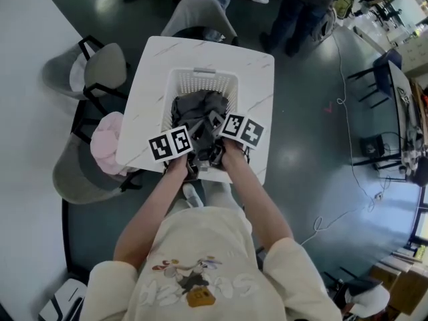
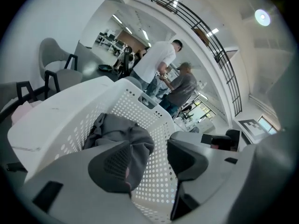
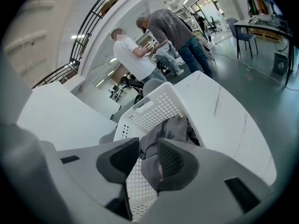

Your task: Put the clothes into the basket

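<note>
A white perforated basket (image 1: 200, 75) stands on the white marble table (image 1: 254, 79), with a grey garment (image 1: 197, 105) bunched inside it. Both grippers sit at the basket's near rim. In the left gripper view the left gripper (image 2: 160, 155) is open. The grey garment (image 2: 117, 127) drapes against its left pad, and the basket wall (image 2: 135, 101) shows through the gap to the other pad. In the right gripper view the right gripper (image 3: 148, 155) has its jaws close together, and a fold of the grey garment (image 3: 173, 127) fills the gap at their tips.
A pink cloth (image 1: 107, 142) lies on a grey chair left of the table. More grey chairs (image 1: 100, 69) stand at the left and far side. People (image 1: 301, 5) stand beyond the table. Cables and desks lie at the right.
</note>
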Demonstrator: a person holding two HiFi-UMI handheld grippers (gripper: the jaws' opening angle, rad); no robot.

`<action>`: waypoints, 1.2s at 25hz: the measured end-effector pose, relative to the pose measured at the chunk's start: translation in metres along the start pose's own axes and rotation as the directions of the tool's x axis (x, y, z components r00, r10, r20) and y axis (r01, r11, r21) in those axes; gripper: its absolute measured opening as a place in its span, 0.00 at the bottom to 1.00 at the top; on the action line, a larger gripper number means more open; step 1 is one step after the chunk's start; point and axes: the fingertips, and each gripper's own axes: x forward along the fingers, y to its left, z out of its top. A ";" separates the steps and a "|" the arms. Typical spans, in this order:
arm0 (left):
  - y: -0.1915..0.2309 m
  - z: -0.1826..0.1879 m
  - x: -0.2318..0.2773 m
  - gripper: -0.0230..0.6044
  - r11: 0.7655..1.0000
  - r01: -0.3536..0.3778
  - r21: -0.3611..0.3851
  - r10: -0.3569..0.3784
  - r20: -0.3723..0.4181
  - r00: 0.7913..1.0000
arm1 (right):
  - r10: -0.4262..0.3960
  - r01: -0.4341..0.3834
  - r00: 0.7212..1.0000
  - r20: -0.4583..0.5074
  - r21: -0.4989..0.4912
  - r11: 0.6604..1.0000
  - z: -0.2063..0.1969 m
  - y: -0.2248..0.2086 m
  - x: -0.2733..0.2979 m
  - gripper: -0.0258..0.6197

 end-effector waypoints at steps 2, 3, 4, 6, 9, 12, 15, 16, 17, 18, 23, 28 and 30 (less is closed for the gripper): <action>0.000 0.002 -0.007 0.32 1.000 -0.008 0.001 0.008 0.021 1.000 | 0.011 -0.011 1.000 0.013 0.009 1.000 0.000 0.001 -0.006 0.17; 0.000 0.002 -0.010 0.25 1.000 -0.013 0.002 0.013 0.030 0.999 | 0.015 -0.016 1.000 0.020 0.012 1.000 0.000 0.001 -0.009 0.15; 0.001 0.002 -0.013 0.20 1.000 -0.018 0.005 0.017 0.036 0.999 | 0.021 -0.021 0.999 0.027 0.011 1.000 -0.001 0.002 -0.012 0.13; -0.001 0.002 -0.017 0.12 1.000 -0.018 0.021 0.018 0.039 0.999 | 0.038 -0.038 0.999 0.035 0.003 0.999 -0.002 0.007 -0.017 0.11; -0.011 0.000 -0.023 0.05 0.998 0.006 0.057 -0.008 0.031 0.999 | 0.059 -0.059 0.998 0.039 -0.007 0.998 -0.005 0.014 -0.023 0.09; -0.021 0.002 -0.033 0.05 0.992 0.019 0.129 -0.025 0.050 0.998 | 0.078 -0.075 0.995 0.056 -0.044 0.996 -0.008 0.026 -0.032 0.08; -0.031 0.006 -0.045 0.05 0.979 0.010 0.202 -0.030 0.096 0.995 | 0.104 -0.096 0.992 0.073 -0.102 0.990 -0.010 0.041 -0.046 0.06; -0.035 0.007 -0.049 0.05 0.974 0.005 0.227 -0.031 0.109 0.994 | 0.113 -0.103 0.991 0.077 -0.123 0.987 -0.012 0.047 -0.051 0.06; -0.038 0.009 -0.052 0.05 0.969 0.002 0.248 -0.033 0.120 0.992 | 0.122 -0.110 0.989 0.083 -0.143 0.984 -0.013 0.052 -0.056 0.06; -0.041 0.010 -0.056 0.05 0.964 -0.001 0.267 -0.035 0.129 0.991 | 0.131 -0.115 0.987 0.090 -0.162 0.980 -0.015 0.057 -0.061 0.05; -0.053 0.019 -0.083 0.05 0.937 -0.038 0.348 -0.035 0.201 0.979 | 0.133 -0.090 0.982 0.135 -0.286 0.954 -0.018 0.073 -0.082 0.05; -0.071 0.031 -0.118 0.05 0.898 -0.068 0.434 -0.063 0.280 0.958 | 0.158 -0.078 0.970 0.187 -0.378 0.923 -0.017 0.086 -0.102 0.05; -0.077 0.034 -0.130 0.05 0.888 -0.075 0.454 -0.074 0.302 0.951 | 0.173 -0.086 0.964 0.202 -0.379 0.922 -0.018 0.091 -0.110 0.05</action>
